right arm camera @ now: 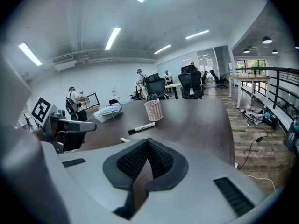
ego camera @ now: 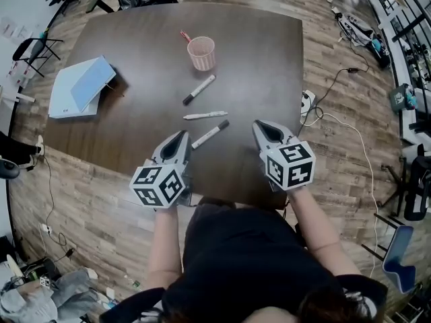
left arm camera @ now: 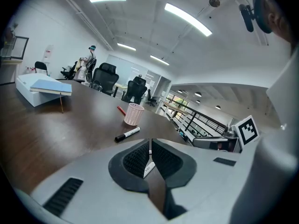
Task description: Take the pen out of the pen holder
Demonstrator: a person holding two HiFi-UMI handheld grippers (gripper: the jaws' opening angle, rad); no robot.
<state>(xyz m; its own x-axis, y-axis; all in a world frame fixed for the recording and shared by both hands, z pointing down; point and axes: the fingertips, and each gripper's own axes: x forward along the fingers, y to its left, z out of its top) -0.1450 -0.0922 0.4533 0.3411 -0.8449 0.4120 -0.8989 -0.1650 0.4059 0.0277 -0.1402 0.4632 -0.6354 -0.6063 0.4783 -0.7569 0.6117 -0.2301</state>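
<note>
Nearly closed to a thin slit, the left gripper [left arm camera: 150, 146] clasps nothing; a white marker [ego camera: 210, 134] lies on the table [ego camera: 135, 120] just beneath its tips. The right gripper [right arm camera: 145, 143], pads together, is empty too. Farther out, a red pen [ego camera: 184, 36] stands in the pink pen holder [ego camera: 201, 54]. That pen seems next: spread the jaws, reach across, pinch its exposed end and lift straight up.

We saw only the red tip of a pen [ego camera: 184, 36] above the pink holder [ego camera: 201, 53] at the head view's upper centre, and the left gripper [left arm camera: 150, 146] covered all but a sliver of a marker [left arm camera: 148, 170] low in its own view.
</note>
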